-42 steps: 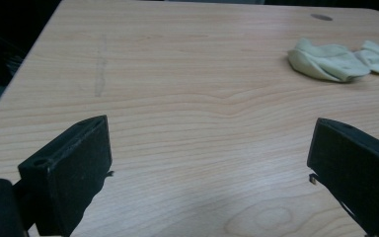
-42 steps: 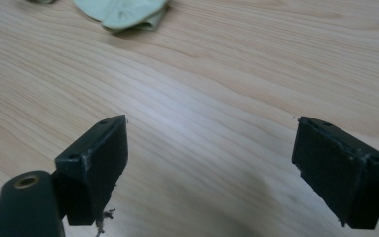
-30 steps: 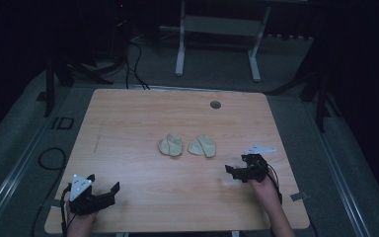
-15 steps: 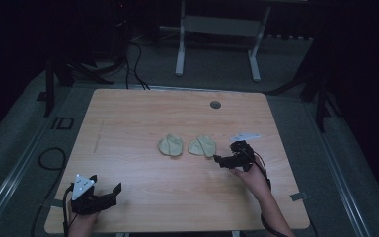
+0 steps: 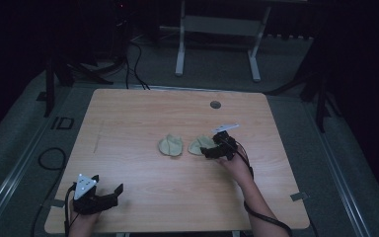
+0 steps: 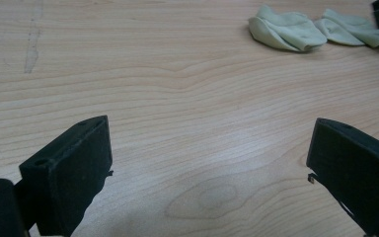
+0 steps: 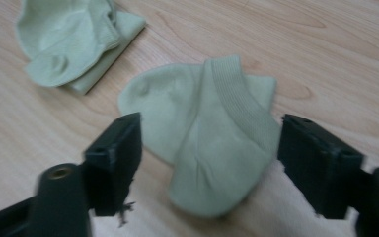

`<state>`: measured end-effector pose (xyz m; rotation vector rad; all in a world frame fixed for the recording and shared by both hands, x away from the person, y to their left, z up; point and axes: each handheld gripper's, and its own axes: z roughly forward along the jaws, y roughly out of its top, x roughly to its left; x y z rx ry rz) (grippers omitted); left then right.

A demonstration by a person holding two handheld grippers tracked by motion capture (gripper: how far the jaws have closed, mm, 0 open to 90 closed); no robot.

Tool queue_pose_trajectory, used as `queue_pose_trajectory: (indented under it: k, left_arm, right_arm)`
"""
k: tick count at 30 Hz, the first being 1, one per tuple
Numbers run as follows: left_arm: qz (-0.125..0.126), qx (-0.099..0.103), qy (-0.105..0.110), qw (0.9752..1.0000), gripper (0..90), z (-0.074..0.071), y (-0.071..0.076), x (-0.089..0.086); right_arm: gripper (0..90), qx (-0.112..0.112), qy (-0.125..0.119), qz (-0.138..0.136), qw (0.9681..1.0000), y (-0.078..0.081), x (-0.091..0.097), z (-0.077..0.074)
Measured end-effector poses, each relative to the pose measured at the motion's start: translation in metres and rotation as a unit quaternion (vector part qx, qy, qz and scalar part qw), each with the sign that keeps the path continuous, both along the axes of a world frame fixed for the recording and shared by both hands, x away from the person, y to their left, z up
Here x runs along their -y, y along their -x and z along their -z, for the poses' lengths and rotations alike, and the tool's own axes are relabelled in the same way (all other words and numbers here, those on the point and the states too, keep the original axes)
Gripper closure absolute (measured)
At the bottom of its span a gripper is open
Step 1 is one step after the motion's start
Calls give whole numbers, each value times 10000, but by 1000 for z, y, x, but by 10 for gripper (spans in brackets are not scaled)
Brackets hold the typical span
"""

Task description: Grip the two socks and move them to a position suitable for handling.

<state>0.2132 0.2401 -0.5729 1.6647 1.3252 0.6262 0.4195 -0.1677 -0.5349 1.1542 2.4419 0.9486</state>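
Two pale green socks lie mid-table: the left sock (image 5: 170,145) (image 7: 74,39) (image 6: 281,30) and the right sock (image 5: 197,146) (image 7: 212,148) (image 6: 353,29). My right gripper (image 5: 208,153) (image 7: 209,143) is low over the right sock. Its jaws have just been closing and now straddle the sock, one on either side, without pinching it. My left gripper (image 5: 109,183) (image 6: 209,143) rests at the near left corner, open, with bare wood between its jaws.
The wooden table (image 5: 138,113) has a round grommet hole (image 5: 215,104) near its far edge. Beyond the table, cables (image 5: 133,54) and a metal stand's legs (image 5: 180,54) are on the dark floor.
The right gripper has travelled left across the table to the right sock and its jaws have narrowed around it. The left gripper has stayed put.
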Motion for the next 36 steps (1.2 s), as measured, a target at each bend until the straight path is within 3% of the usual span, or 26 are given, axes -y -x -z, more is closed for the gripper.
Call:
queue_pose_trajectory:
  k: [8,13,23,27,32,36]
  left_arm:
    - [72,-28,-5,10000,36,1,-1,0]
    - [105,-45,1,9999,36,2,-1,0]
    - [161,-61,2,9999,35,3,-2,1]
    - [164,-58,6,9998,36,3,-2,2]
    - [168,-69,5,9998,35,3,-2,2]
    - [173,-61,-5,9998,35,2,-1,3]
  right_arm:
    - [336,-77,203,37,9998,-13,-15,11]
    - [437,230,845,-58,9961,-9,-30,15]
    - [802,308,922,174,9951,-6,-30,12]
    - [820,261,956,217,9948,-4,-29,9]
    - [825,222,822,199,9962,0,-24,2]
    - [825,322,692,211,9969,11,-19,-10]
